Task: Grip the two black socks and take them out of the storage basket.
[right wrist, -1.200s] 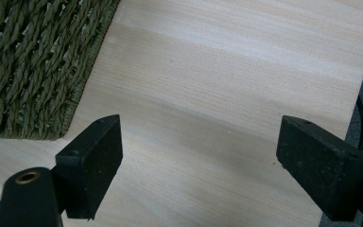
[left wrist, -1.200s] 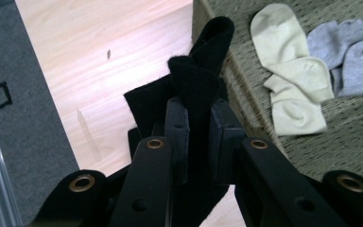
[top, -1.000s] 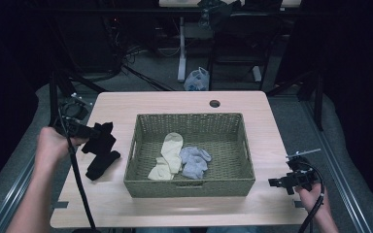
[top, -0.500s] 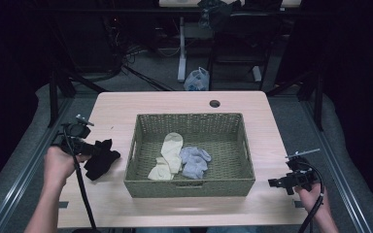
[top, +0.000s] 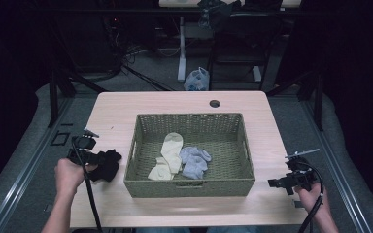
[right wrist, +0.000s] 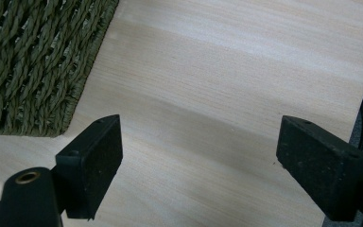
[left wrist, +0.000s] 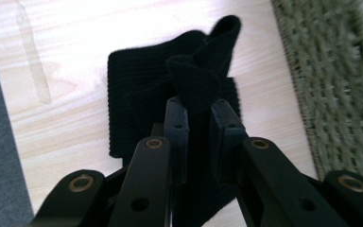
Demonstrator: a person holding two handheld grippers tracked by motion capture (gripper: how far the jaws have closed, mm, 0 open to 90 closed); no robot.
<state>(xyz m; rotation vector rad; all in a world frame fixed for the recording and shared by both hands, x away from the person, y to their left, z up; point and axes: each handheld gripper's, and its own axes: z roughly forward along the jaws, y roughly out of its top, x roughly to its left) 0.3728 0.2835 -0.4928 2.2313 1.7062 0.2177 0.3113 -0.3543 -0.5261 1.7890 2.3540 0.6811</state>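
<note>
Left claw (top: 97, 159): clamped on black sock (top: 106, 165), sock draped onto worktop (top: 184, 99) just left of basket (top: 189, 187) | Right claw (top: 277, 183): jaws wide apart, holding nothing, low over bare worktop right of basket | Basket contents: cream sock (top: 167, 155), blue sock (top: 194, 160) (side by side, touching)

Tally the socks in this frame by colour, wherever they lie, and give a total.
Black sock, on the table left of the basket, pinched in the left gripper: 1
Cream sock, in the basket: 1
Pale blue sock, in the basket: 1
Total: 3
</note>
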